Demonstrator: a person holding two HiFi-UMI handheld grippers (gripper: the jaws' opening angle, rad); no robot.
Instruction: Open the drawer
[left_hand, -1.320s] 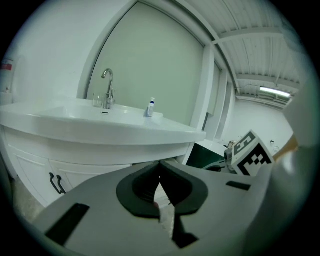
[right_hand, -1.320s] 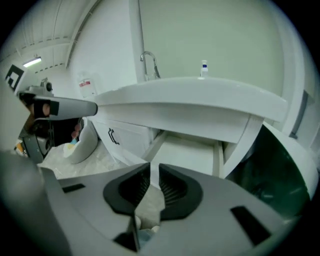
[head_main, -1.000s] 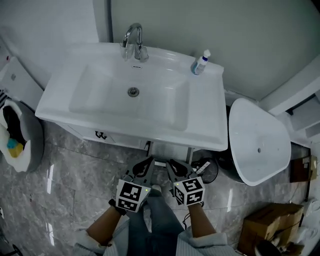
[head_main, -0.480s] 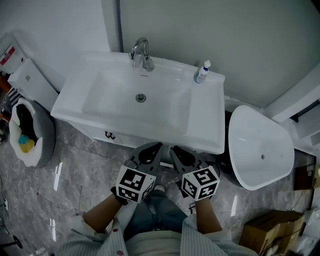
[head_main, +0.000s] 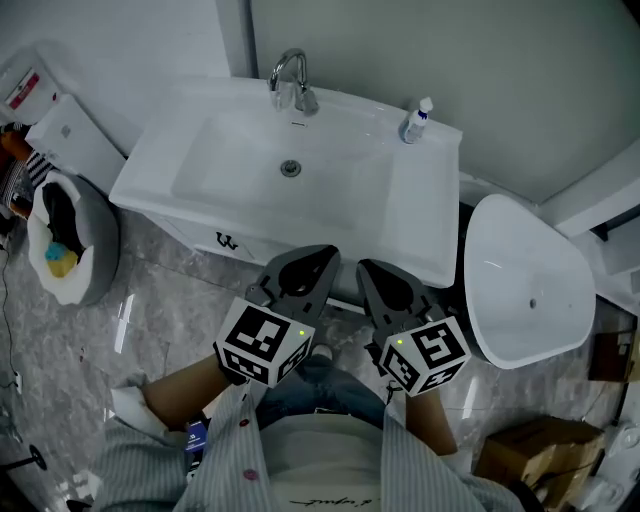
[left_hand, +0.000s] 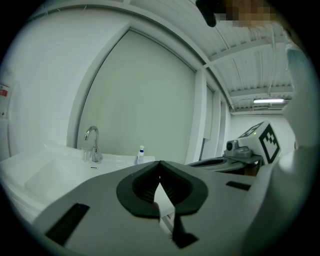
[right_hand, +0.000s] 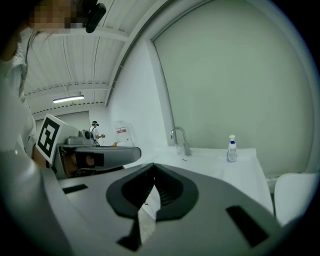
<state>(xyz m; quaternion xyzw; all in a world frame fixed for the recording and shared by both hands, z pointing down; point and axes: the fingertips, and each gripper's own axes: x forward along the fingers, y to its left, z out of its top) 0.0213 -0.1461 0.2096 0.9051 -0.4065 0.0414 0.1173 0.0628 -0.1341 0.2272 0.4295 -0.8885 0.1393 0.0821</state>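
Note:
The drawer is the white front of the vanity under the basin, with a small dark handle (head_main: 226, 241); it sits flush and closed. Both grippers are held side by side in front of the vanity, level with the basin's front edge and touching nothing. My left gripper (head_main: 308, 262) has its tips together (left_hand: 160, 163), with nothing between them. My right gripper (head_main: 383, 278) has just been closing; its tips meet (right_hand: 153, 165) with nothing held. The drawer handle lies to the left of both grippers.
A white basin (head_main: 215, 160) with a chrome tap (head_main: 292, 75) and a small bottle (head_main: 417, 120) tops the vanity. A lined bin (head_main: 62, 245) stands at the left, a white oval fixture (head_main: 525, 285) at the right, and a cardboard box (head_main: 540, 460) at the lower right.
Both grippers have risen from near the floor to the height of the basin's front edge and look larger. The right gripper's jaws have come together.

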